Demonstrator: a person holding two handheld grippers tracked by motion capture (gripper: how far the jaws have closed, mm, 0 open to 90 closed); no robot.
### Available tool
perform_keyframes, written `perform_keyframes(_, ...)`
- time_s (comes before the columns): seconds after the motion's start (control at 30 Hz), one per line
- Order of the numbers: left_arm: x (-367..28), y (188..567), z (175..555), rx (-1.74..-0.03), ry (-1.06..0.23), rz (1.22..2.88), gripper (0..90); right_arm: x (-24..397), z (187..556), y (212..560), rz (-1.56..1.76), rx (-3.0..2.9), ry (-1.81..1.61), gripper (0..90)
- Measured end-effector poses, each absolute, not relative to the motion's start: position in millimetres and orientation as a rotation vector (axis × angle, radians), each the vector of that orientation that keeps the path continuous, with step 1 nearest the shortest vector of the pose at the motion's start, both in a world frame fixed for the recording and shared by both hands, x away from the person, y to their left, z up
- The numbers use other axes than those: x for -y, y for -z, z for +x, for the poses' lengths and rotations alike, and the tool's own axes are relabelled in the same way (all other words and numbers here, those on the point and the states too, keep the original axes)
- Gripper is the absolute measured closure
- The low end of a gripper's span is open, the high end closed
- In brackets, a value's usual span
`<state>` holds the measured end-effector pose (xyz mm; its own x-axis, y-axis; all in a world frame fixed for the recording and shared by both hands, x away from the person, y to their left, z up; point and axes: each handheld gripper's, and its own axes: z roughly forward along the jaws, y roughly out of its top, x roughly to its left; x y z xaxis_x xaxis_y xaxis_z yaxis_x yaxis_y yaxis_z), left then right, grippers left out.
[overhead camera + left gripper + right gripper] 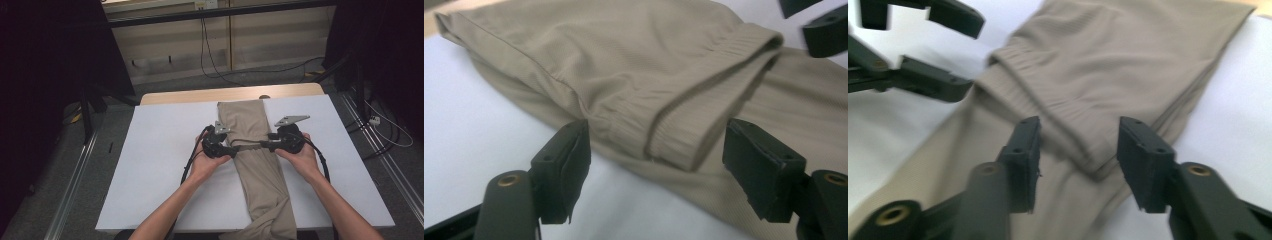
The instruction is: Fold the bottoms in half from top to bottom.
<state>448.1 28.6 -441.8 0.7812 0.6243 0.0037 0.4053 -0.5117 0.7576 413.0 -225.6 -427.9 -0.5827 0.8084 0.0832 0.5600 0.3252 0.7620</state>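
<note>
High view: a pair of folded beige fabric trousers (260, 160) runs as a long strip from the upper centre of the frame down past the bottom edge, lying on a white rectangular table cover (160, 165). The left gripper (234, 150) sits at the strip's left edge and the right gripper (264, 145) at its right edge, both at mid-frame and pointing toward each other across the cloth, each held in a hand coming in from the bottom.

Left gripper view: the black jaws stand apart at lower left and lower right, and the ribbed, folded-over hem (694, 135) of the trousers lies between them without either pad pressing on it. The other gripper's jaw tips show at the upper right corner.

Right gripper view: the jaws are apart in the lower half of the frame, with the ribbed edge of the cloth (1078, 135) between them, unclamped. The left gripper's open jaws reach in from the upper left.
</note>
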Motion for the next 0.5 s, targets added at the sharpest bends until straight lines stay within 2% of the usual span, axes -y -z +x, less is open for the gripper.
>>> perform_keyframes(0.1,-26,445,456,-0.754,-0.350,2.192,31.9,221,426,433,1.208,-2.304,-1.106,60.7)
perform_keyframes(0.17,-27,445,461,-0.773,-0.334,2.169,40.8,219,432,438,1.211,-2.313,-1.088,63.9)
perform_keyframes(0.33,-26,443,469,-0.814,-0.315,2.095,60.8,220,436,441,1.209,-2.289,-1.041,83.5)
perform_keyframes(0.37,-25,443,470,-0.806,-0.297,2.099,65.7,223,438,442,1.224,-2.284,-1.056,84.6)
perform_keyframes(0.43,-23,445,474,-0.799,-0.281,2.102,69.6,226,439,443,1.235,-2.282,-1.069,84.3)
perform_keyframes(0.5,-20,446,474,-0.796,-0.282,2.114,76.6,225,439,443,1.219,-2.291,-1.074,80.7)
